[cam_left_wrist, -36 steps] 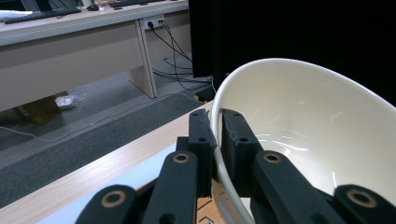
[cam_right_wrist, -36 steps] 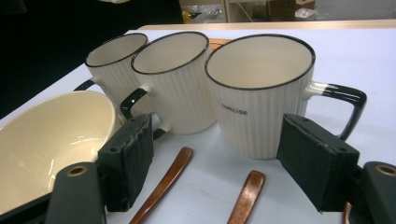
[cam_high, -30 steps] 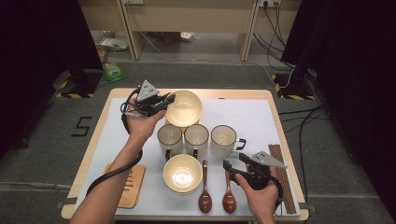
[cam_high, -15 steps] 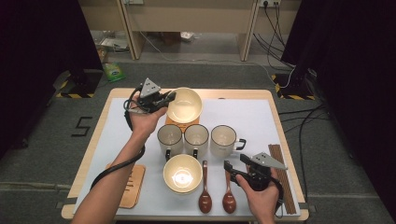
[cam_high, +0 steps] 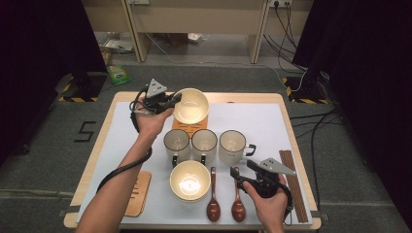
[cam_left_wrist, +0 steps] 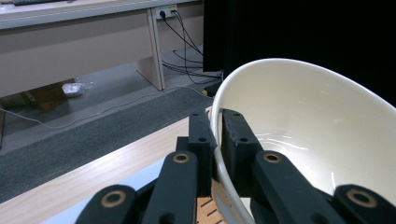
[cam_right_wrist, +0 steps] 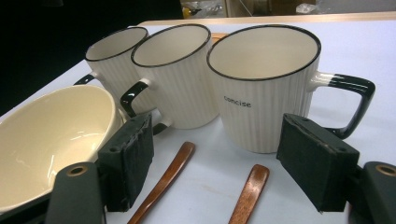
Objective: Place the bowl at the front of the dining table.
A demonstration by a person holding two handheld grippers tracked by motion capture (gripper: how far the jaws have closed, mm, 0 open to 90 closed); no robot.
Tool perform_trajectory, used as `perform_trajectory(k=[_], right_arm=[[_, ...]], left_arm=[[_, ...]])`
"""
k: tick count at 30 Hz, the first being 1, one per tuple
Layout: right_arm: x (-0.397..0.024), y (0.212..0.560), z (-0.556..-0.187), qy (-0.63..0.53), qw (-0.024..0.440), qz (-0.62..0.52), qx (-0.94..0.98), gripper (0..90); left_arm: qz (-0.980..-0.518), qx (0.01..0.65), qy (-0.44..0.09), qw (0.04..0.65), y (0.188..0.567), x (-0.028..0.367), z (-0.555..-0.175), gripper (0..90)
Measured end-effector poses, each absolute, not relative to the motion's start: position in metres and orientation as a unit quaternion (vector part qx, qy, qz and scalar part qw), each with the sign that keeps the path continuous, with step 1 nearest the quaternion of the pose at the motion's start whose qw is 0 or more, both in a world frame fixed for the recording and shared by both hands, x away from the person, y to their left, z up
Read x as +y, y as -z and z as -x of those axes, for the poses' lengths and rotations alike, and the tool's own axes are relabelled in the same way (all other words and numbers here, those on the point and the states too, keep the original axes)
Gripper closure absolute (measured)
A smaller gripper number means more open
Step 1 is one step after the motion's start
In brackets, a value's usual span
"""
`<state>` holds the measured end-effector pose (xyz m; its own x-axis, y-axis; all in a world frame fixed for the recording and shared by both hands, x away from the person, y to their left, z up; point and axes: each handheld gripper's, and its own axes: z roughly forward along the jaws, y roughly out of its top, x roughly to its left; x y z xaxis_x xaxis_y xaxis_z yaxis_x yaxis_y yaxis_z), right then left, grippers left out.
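Clamped almost fully together, the jaws of my left gripper (cam_left_wrist: pixel 215 140) pinch the rim of a cream bowl (cam_left_wrist: pixel 317 135), 1 pad outside the wall and 1 inside. From the high view, that left gripper (cam_high: pixel 170 101) sits at the far left part of the table (cam_high: pixel 252 97), and the held bowl (cam_high: pixel 191 105) is above an orange slatted mat (cam_high: pixel 201 123); whether it rests on the mat or hangs just over it I cannot tell. The bowl is round, so it has no long axis; its mouth faces up, and in the left gripper view it looks tipped, with the far rim higher. Its glaze is smooth and glossy, with light streaks inside.

My right gripper (cam_right_wrist: pixel 215 158) stands wide open with nothing between the black padded jaws. In the high view, this right gripper (cam_high: pixel 243 174) is at the near right, pointing toward the table's middle.

Ahead of it are 3 ribbed white mugs (cam_right_wrist: pixel 266 88) with black rims and black handles, upright in a row. 2 dark wooden spoons (cam_high: pixel 214 204) lie on the white cloth (cam_high: pixel 252 121), handles pointing away from me. A 2nd cream bowl (cam_high: pixel 190 180) sits upright just beside them.
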<state>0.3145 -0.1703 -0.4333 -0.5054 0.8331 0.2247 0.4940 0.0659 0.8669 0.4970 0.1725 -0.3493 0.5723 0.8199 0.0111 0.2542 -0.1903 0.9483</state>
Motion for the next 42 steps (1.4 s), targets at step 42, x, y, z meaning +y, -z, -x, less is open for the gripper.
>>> perform_trajectory(k=[42], right_arm=[[-0.171, 0.435, -0.314, -0.499, 0.169, -0.47, 0.709, 27.0]], left_arm=[[-0.719, 0.399, -0.261, 0.506, 0.365, 0.162, -0.527, 82.4]])
